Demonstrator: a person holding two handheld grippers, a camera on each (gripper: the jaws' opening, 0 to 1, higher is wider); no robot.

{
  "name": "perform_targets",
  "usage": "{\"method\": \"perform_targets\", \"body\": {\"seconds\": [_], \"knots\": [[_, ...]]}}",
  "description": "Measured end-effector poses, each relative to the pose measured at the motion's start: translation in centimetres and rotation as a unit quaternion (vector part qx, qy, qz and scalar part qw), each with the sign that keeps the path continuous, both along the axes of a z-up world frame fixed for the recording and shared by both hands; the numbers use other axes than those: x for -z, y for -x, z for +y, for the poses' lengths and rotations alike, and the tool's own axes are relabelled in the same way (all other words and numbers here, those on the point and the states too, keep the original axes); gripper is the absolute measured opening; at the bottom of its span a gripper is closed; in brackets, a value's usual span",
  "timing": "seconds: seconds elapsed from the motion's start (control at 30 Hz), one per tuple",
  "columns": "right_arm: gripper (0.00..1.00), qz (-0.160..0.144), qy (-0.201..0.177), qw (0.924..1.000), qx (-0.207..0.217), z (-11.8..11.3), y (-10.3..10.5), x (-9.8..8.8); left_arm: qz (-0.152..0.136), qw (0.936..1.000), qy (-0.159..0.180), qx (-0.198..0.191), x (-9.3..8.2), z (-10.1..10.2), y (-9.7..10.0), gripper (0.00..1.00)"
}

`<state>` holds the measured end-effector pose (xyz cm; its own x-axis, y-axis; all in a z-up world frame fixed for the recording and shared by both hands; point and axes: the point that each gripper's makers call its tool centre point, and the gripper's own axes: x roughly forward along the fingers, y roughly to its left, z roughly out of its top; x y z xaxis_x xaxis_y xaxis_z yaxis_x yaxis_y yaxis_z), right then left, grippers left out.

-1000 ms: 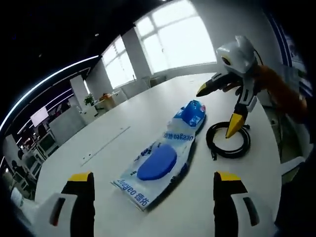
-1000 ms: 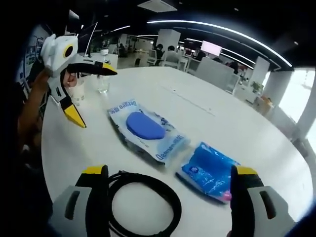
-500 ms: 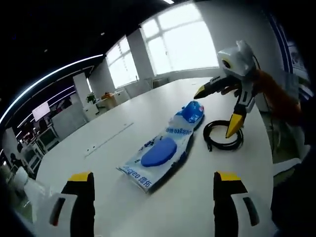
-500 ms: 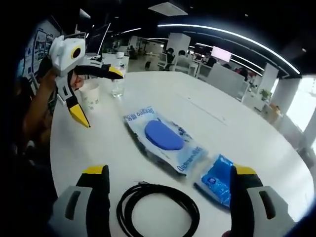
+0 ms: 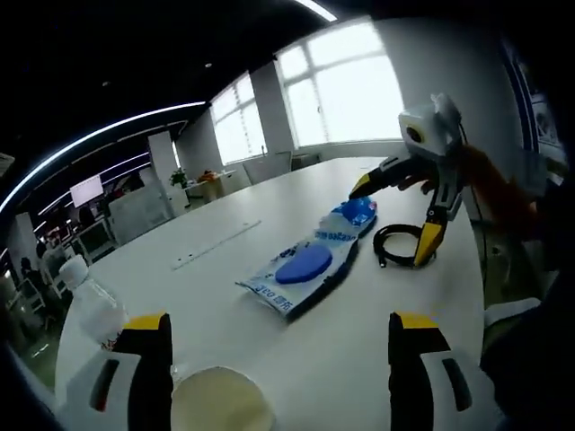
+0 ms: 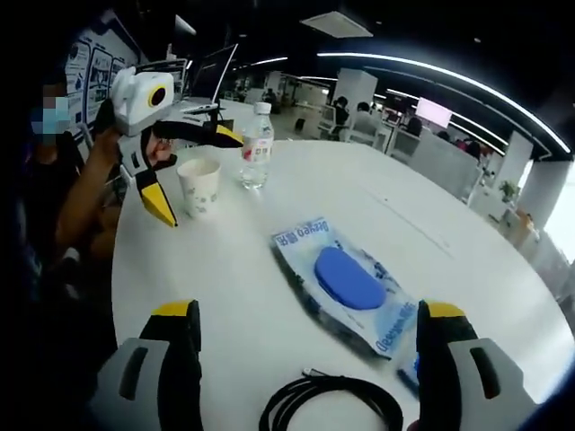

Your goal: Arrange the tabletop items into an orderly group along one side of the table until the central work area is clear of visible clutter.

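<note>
White desk [image 5: 269,260] items lay untouched as both grippers pulled back.
Left gripper [image 5: 278,377] now framed the paper cup [image 5: 220,401] and water bottle [image 5: 90,305]; right gripper [image 6: 305,368] had retreated from the cable coil [image 6: 332,400] and wet-wipes pack [image 6: 346,283]; both jaws wide, empty.

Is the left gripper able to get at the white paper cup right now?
Probably yes: the left gripper is open, and the white paper cup stands between its jaws with bare white table around. The clear plastic bottle stands just beside.

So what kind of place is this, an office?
Most likely an open-plan office. A big white meeting table sits in front, people sit at desks with screens farther back, strip lights run overhead, and tall windows line one wall.
</note>
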<state>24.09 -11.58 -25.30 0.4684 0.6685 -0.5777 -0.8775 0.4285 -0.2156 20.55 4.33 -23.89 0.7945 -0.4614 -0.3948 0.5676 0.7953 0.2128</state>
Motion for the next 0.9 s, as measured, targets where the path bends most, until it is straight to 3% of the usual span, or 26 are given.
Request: {"method": "perform_targets", "body": {"seconds": [0.2, 0.3, 0.6, 0.9], "knots": [[0.96, 0.003, -0.001, 0.9998, -0.018, 1.5, 0.4, 0.3, 0.007, 0.9998, 0.020, 0.004, 0.2, 1.3, 0.5, 1.00], [0.90, 0.009, -0.006, 0.9994, -0.032, 2.5, 1.0, 0.4, 0.006, 0.9994, 0.034, -0.001, 0.2, 1.8, 1.1, 1.00], [0.91, 0.015, -0.007, 0.9983, -0.056, 5.1, 2.1, 1.1, -0.004, 0.9991, 0.038, -0.017, 0.2, 4.5, 1.7, 1.00], [0.84, 0.018, -0.021, 0.9965, -0.079, 7.6, 2.6, 1.1, -0.008, 0.9979, 0.061, -0.019, 1.0, 5.6, 2.6, 1.00]]}}
